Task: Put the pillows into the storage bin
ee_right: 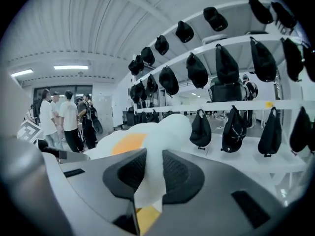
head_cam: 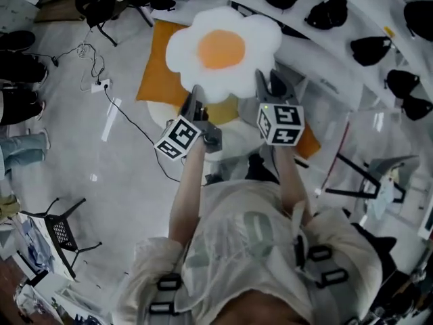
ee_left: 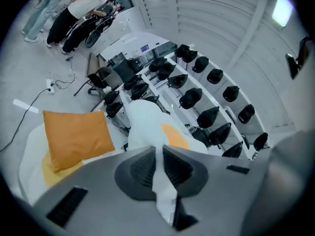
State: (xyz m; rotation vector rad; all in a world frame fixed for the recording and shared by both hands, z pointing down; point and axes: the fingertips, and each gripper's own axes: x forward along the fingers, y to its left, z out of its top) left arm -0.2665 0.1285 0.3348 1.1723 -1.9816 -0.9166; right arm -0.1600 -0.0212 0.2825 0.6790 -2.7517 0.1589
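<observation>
Egg pillow above glossy grey floor

Egg pillow above sq. pillow.

Fried-egg pillow, white with orange yolk, held up off the floor. Left gripper clamps its lower edge at left, right gripper clamps the lower edge at right, both arms reaching forward. Orange pillow lies below and behind it, partly covered by it. Black bags in rows on white shelves top right. Power strip and black cable on grey floor at left. Black chair bottom left.
</observation>
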